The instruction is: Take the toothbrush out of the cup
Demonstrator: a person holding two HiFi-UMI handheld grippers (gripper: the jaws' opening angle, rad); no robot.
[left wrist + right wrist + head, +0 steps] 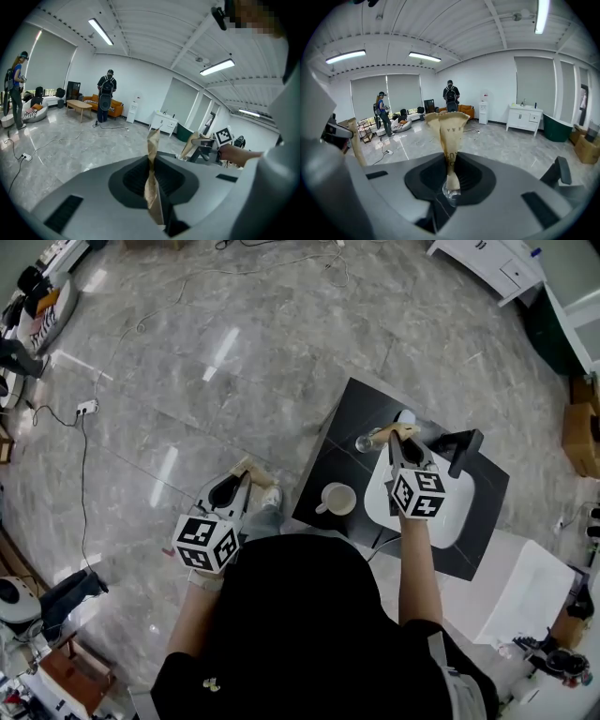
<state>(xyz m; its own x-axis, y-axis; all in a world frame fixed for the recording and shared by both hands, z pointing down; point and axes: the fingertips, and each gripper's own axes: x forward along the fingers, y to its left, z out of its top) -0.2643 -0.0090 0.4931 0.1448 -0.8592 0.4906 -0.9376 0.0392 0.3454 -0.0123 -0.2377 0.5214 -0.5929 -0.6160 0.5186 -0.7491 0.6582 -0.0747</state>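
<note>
Over the black table (330, 442), my right gripper (398, 432) is shut, its taped tips just right of a clear glass cup (364, 442). In the right gripper view the tan jaws (445, 119) meet, and a small clear rounded piece (449, 192) is pinched low between them. It looks like the end of the toothbrush handle. The rest of the brush is hidden. My left gripper (248, 467) hangs over the floor left of the table. Its jaws (153, 133) are pressed together with nothing in them.
A white mug (337, 498) stands near the table's front edge beside a white mat (380, 498). A black stand (464, 448) rises at the mat's right. Cables (86, 409) cross the marble floor. White cabinets (497, 263) and cardboard boxes (581, 427) lie beyond. People (450, 96) stand far off.
</note>
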